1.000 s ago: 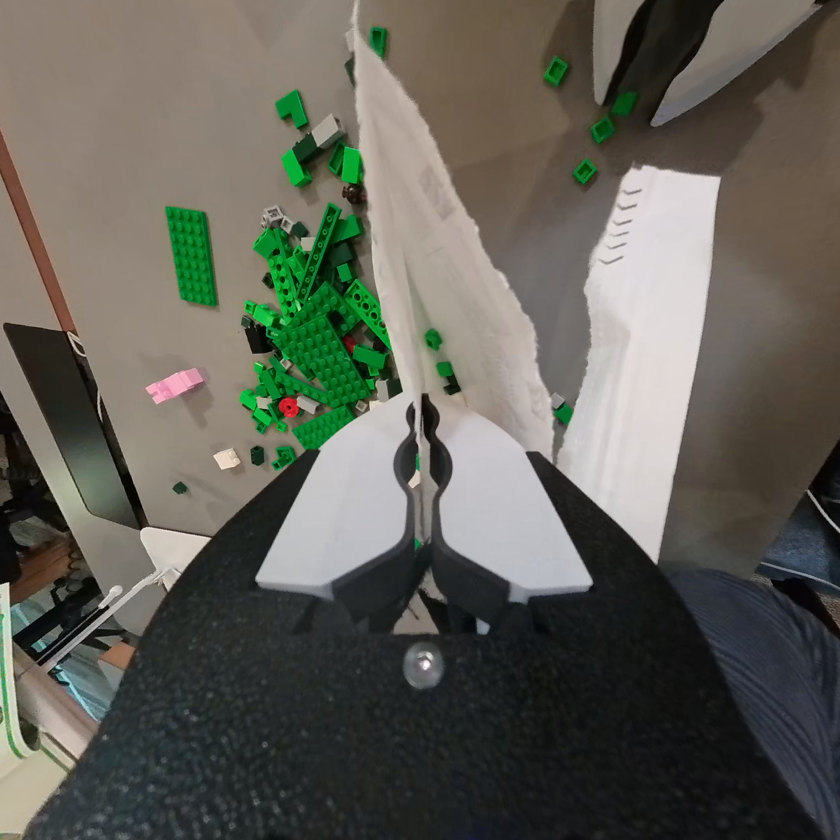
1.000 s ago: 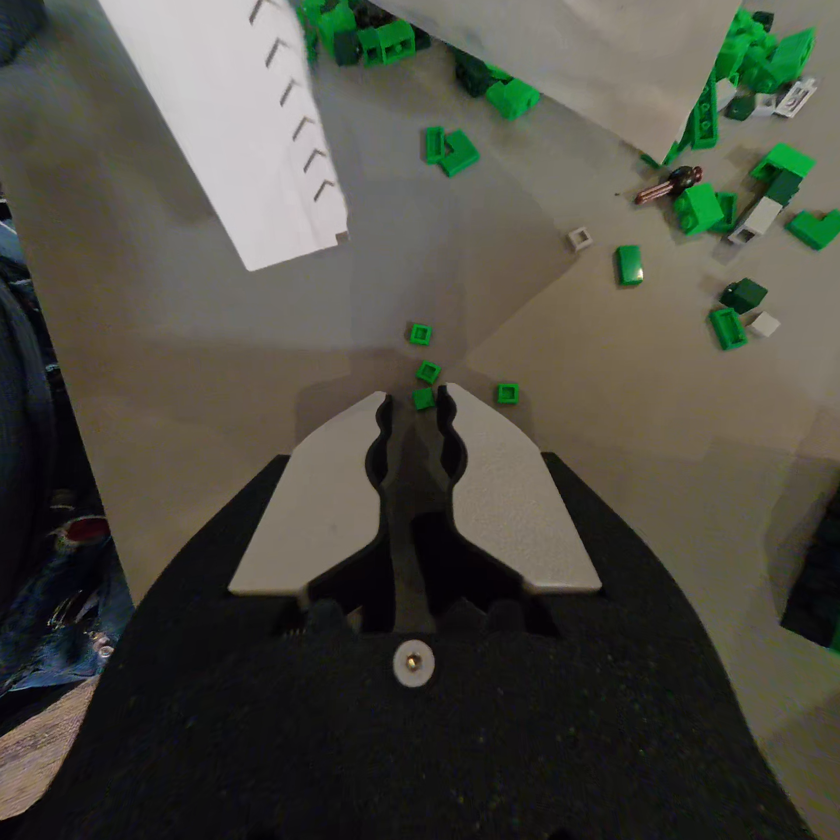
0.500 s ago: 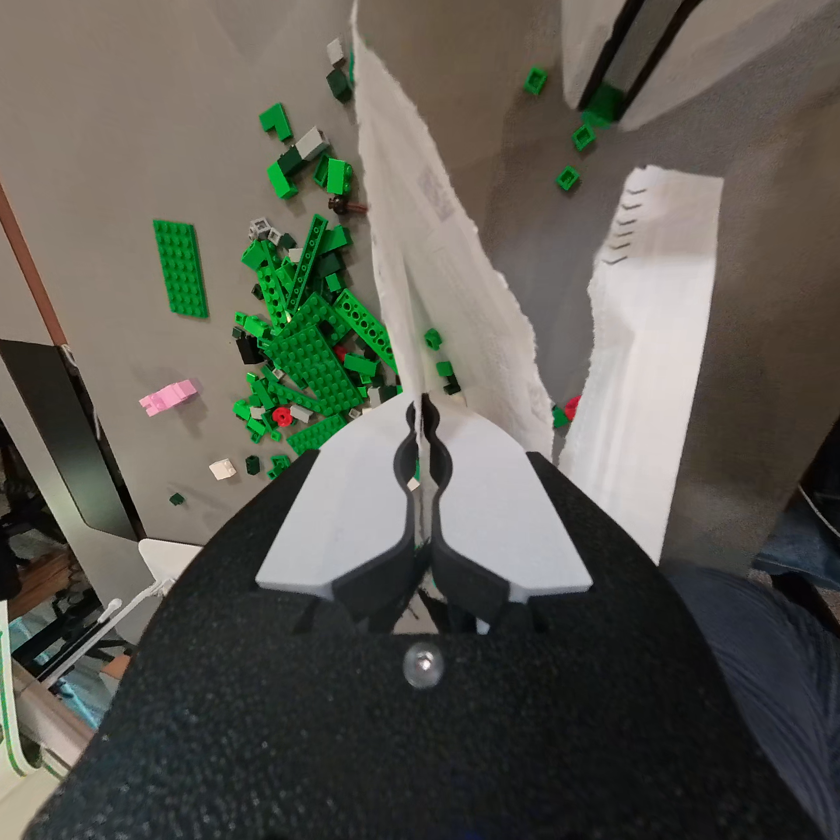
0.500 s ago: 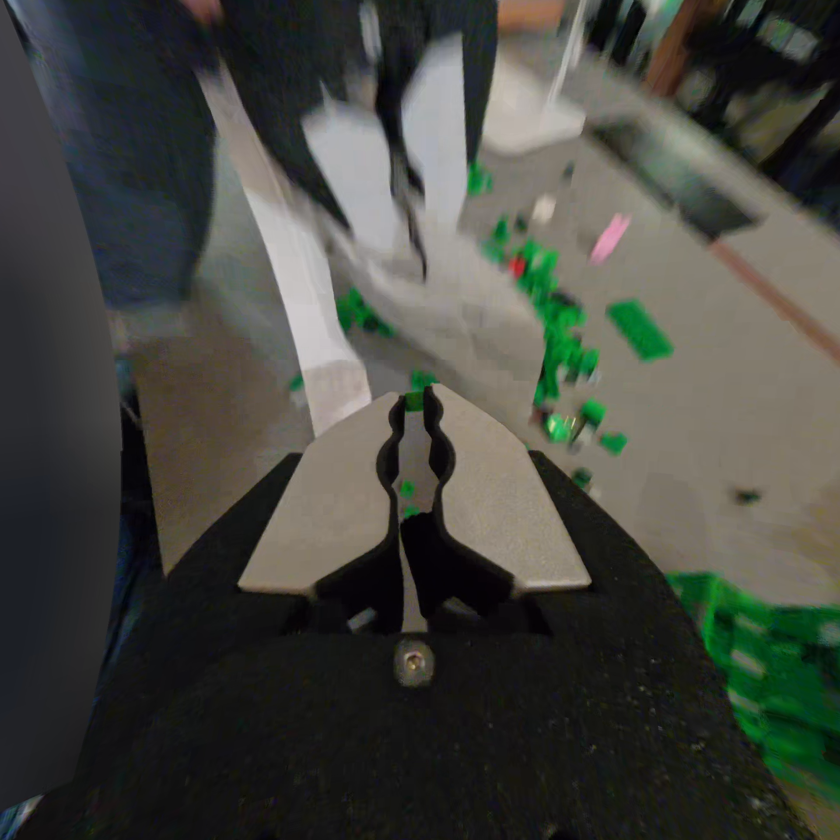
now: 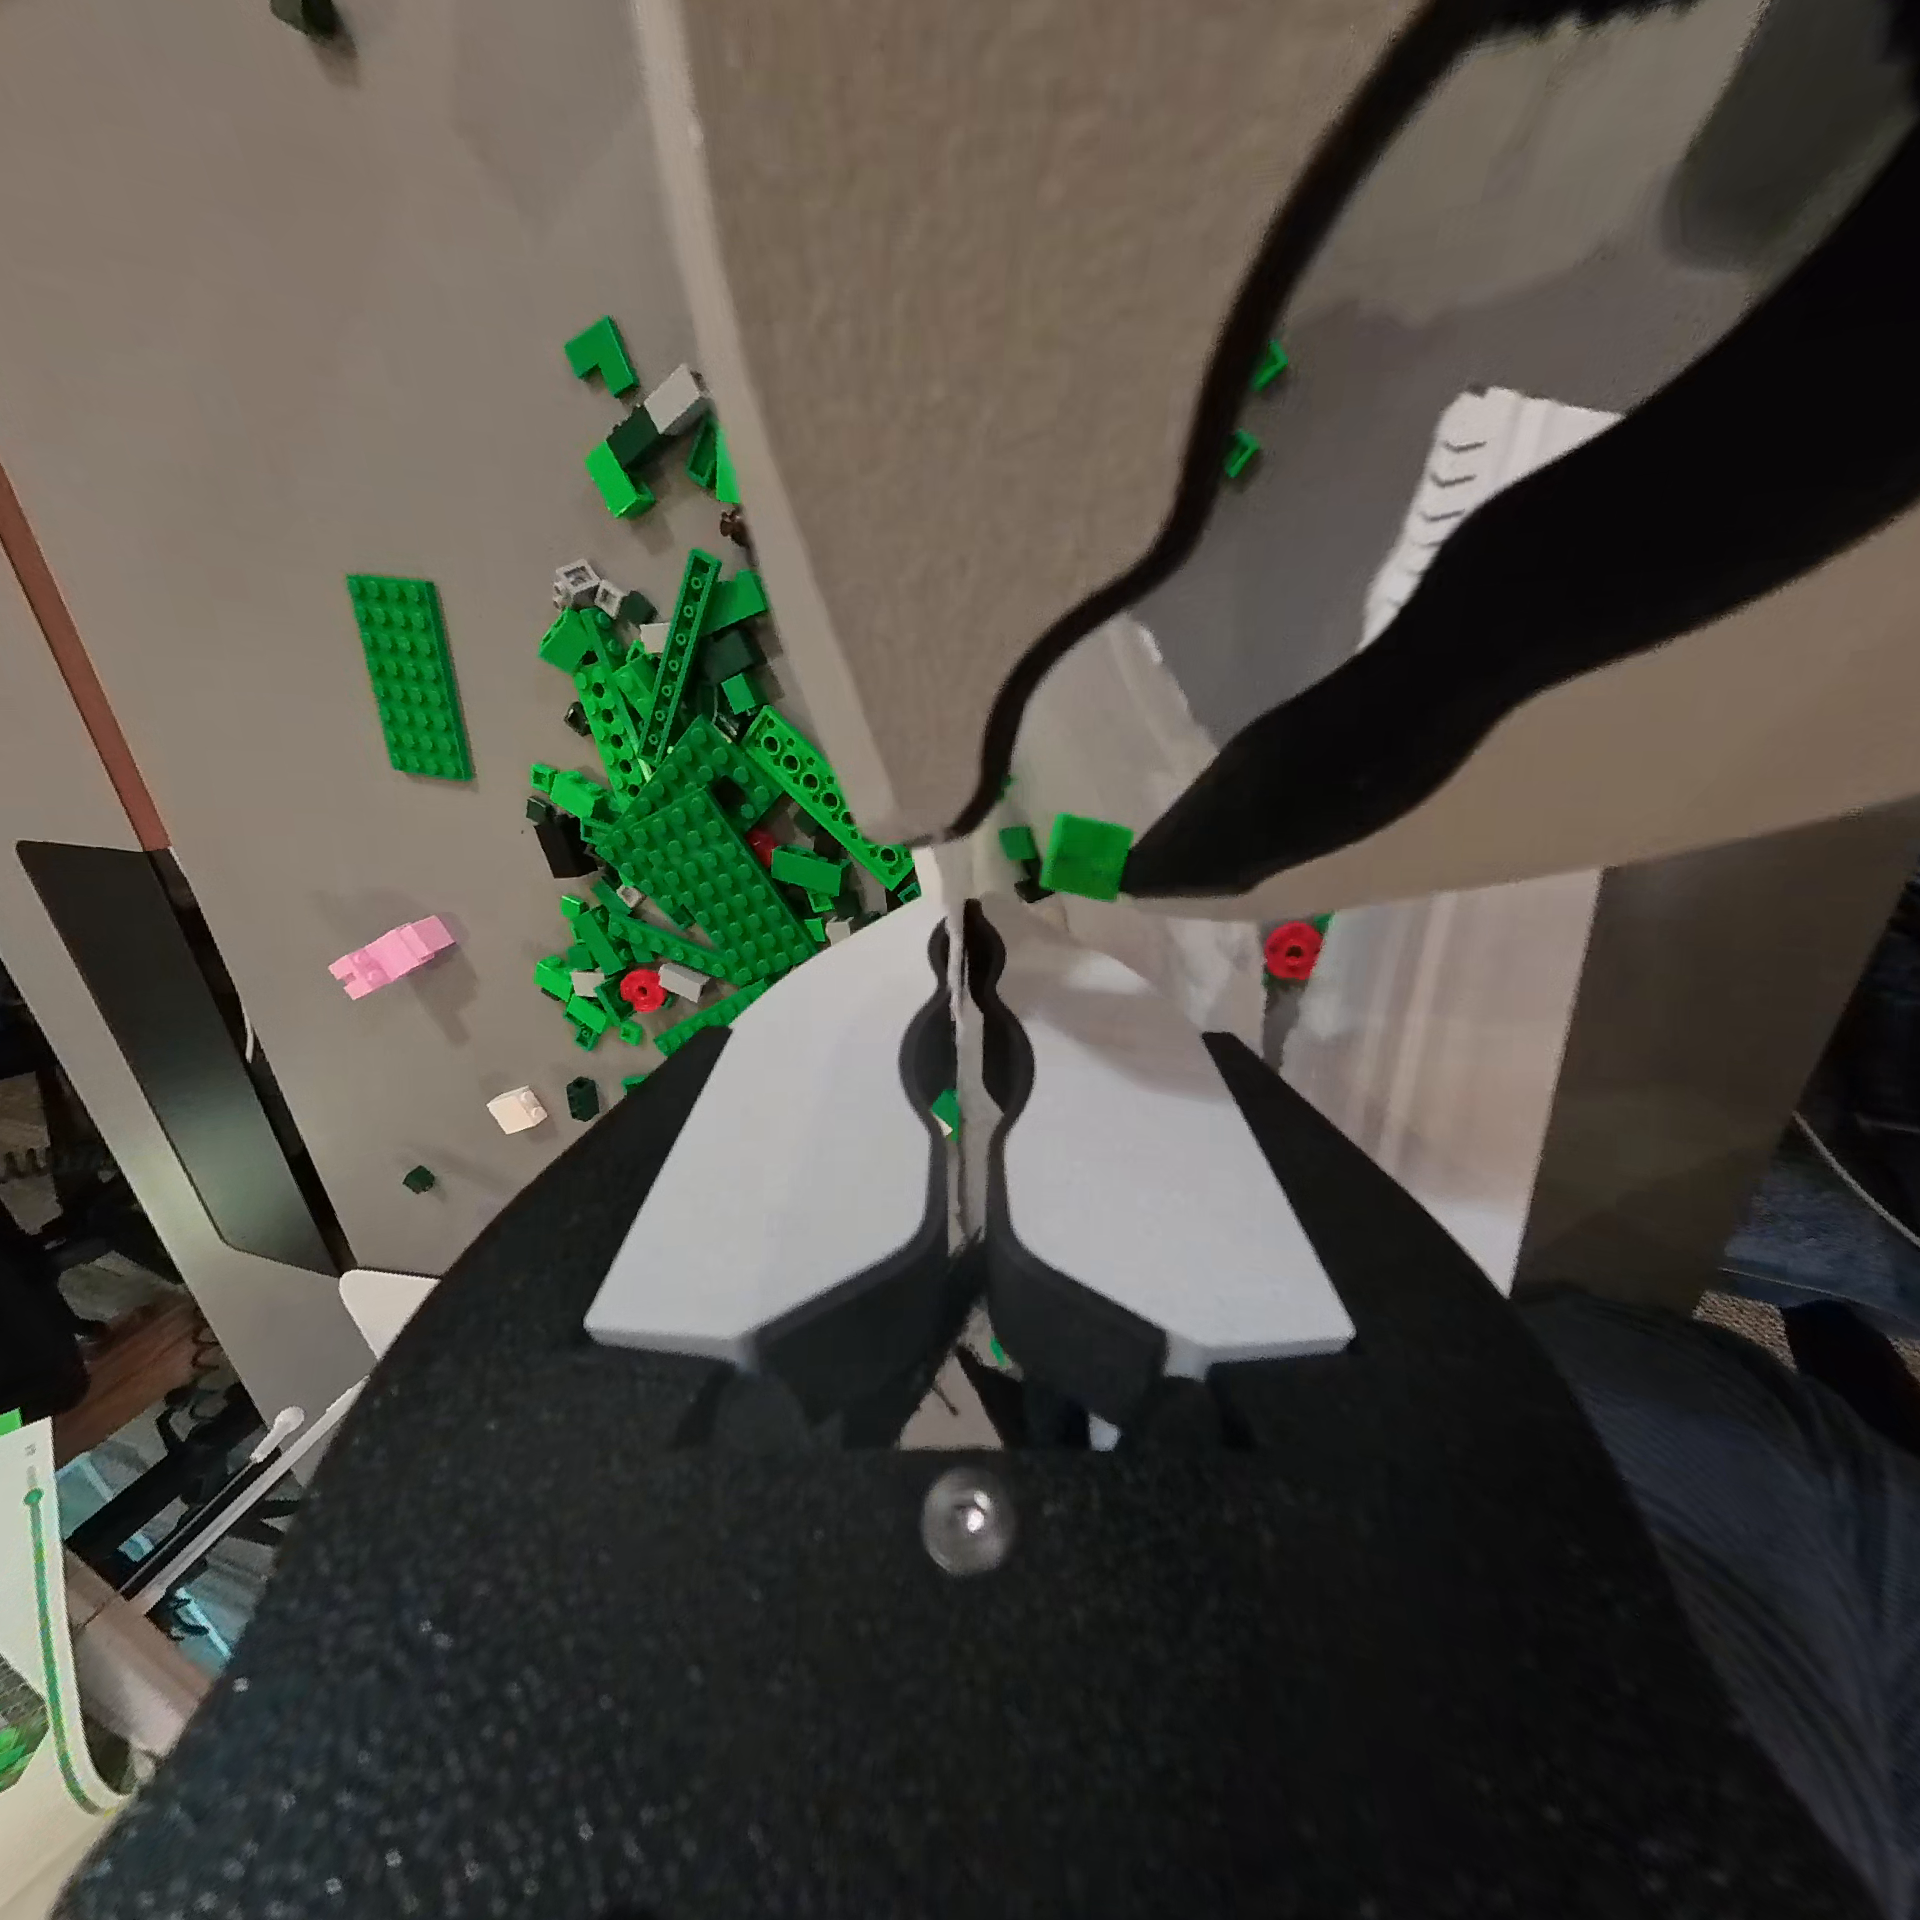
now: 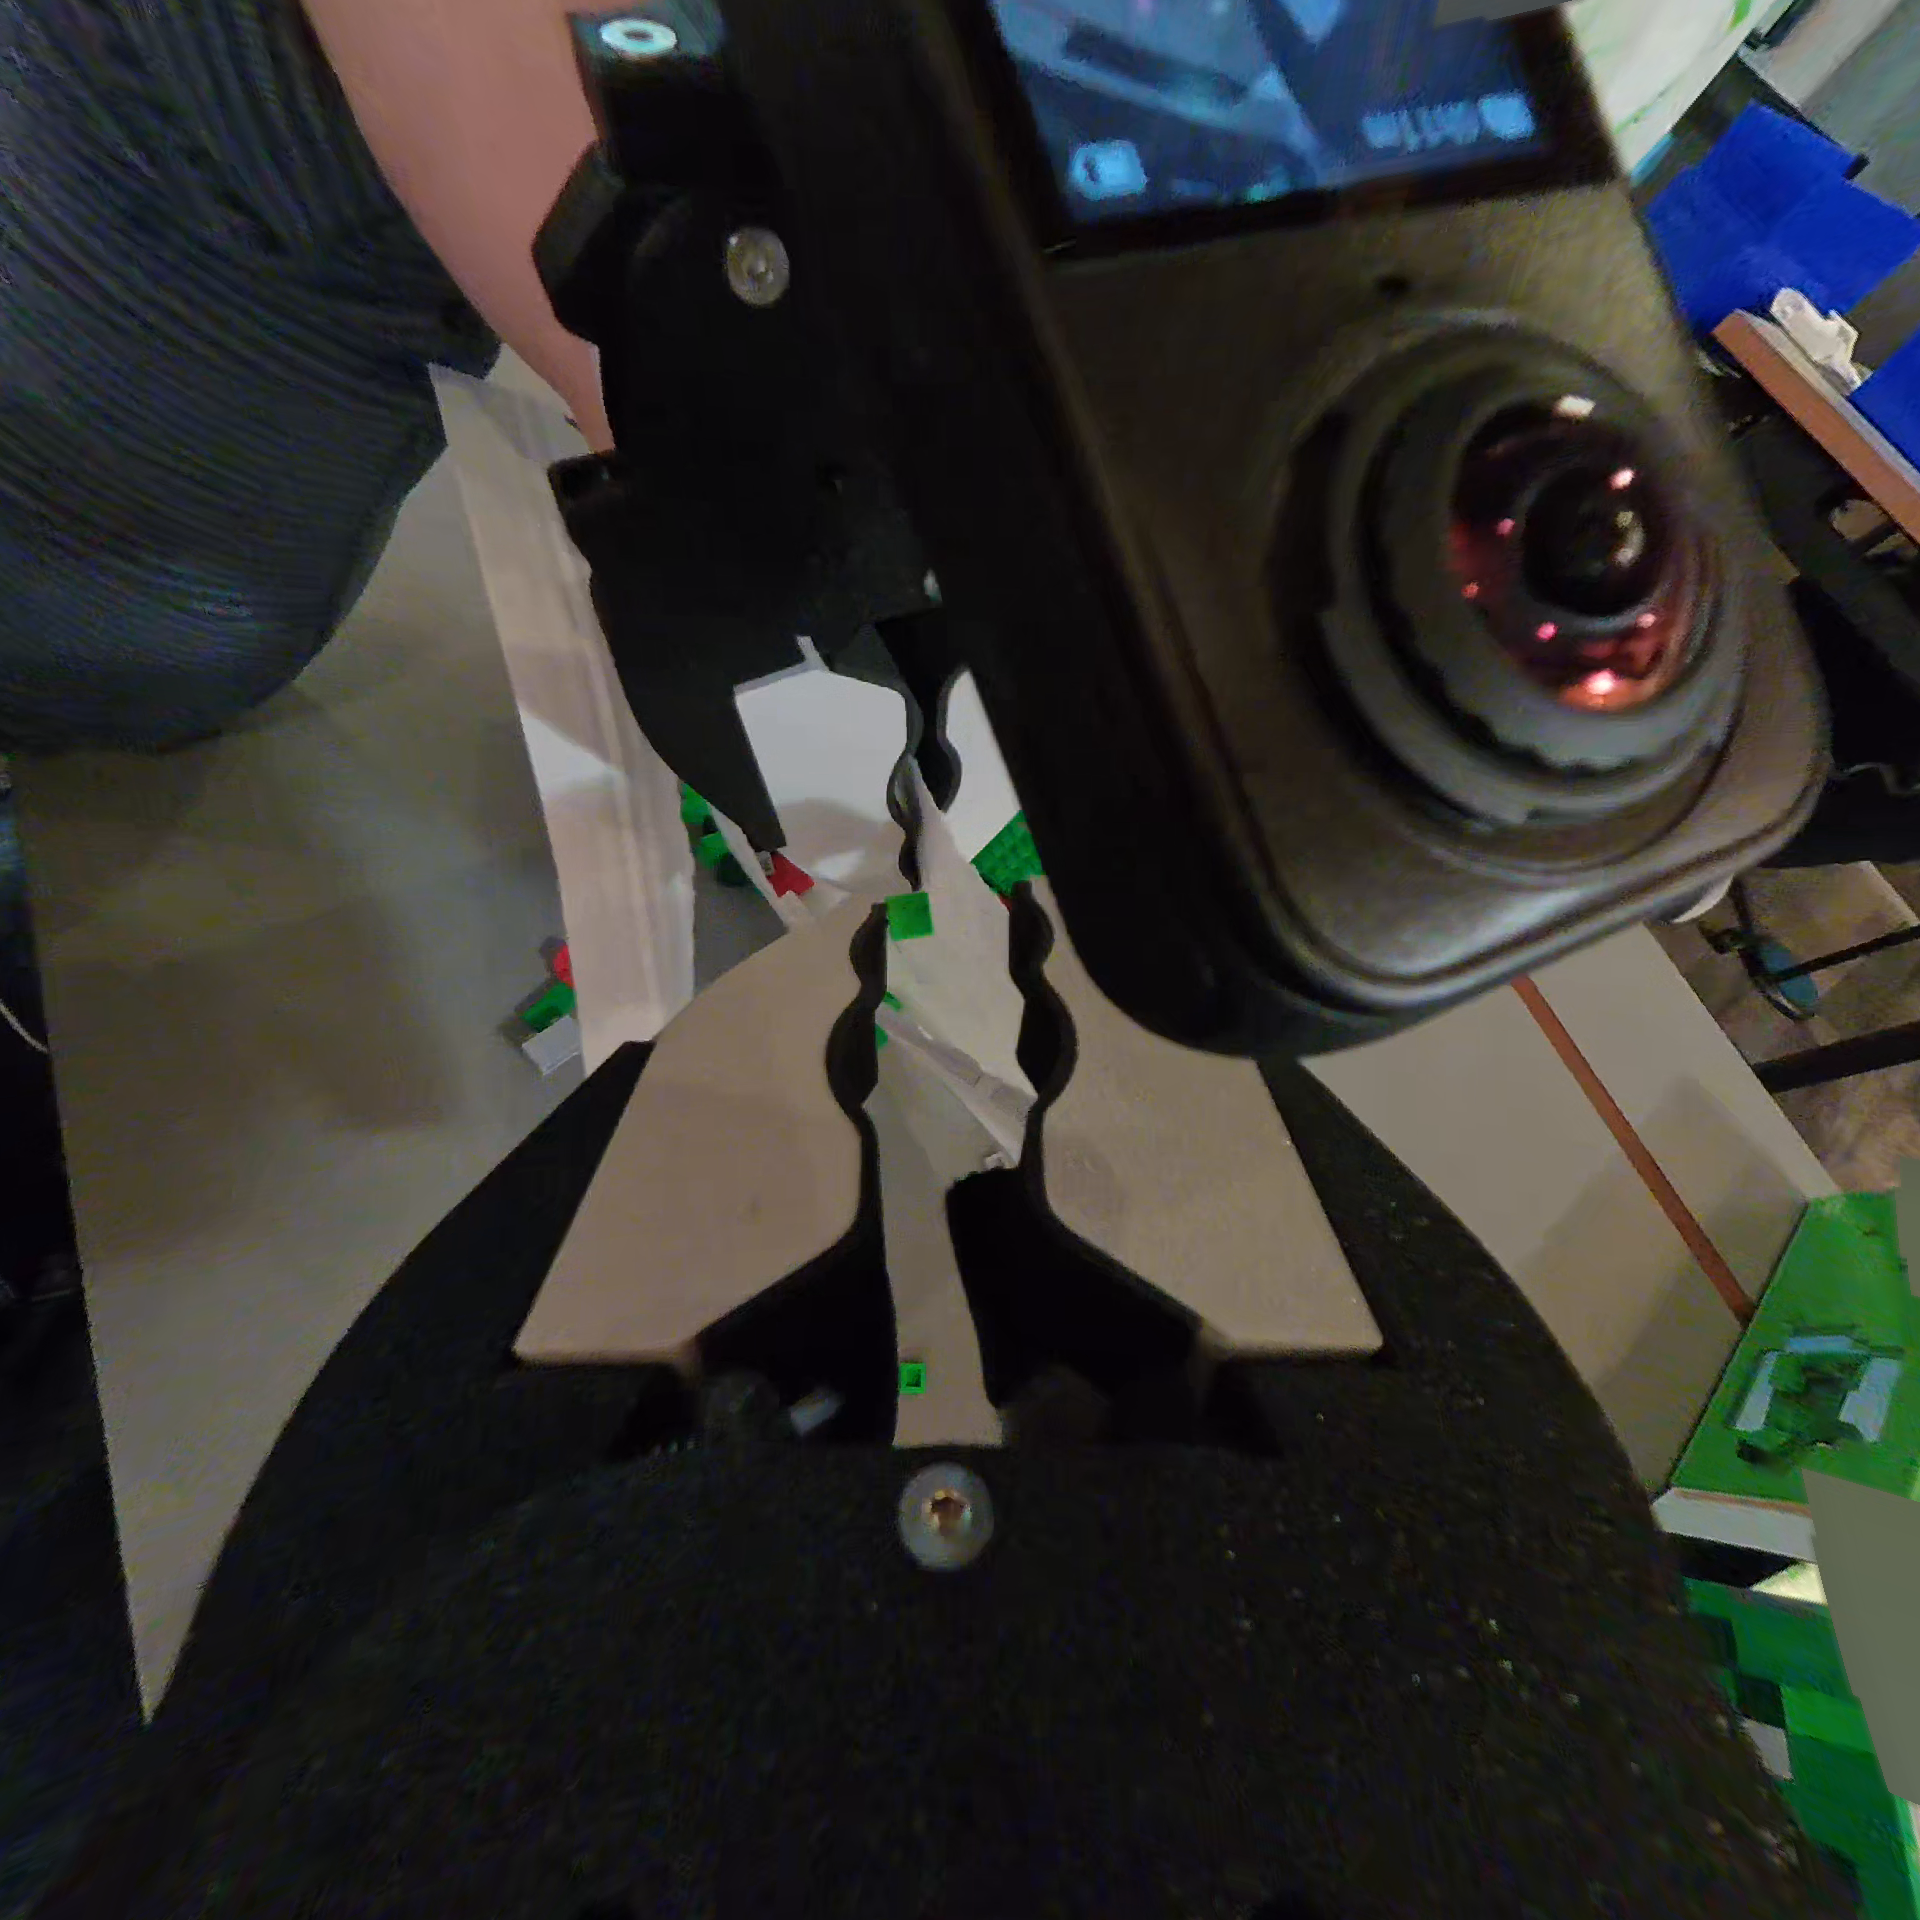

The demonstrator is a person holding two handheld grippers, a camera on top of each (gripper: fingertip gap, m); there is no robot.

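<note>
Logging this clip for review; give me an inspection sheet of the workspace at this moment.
Surface: grey table, in use.
Handled things: white paper; small green tile.
Clutter: green brick pile, green plate, pink piece, second white sheet.
Grippers: left gripper shut on the white paper; right gripper open, green tile at one fingertip, grip unclear.
Cables: nothing seen clearly.
Surroundings: dark panel, blue bins, a person's dark sleeve.
</note>
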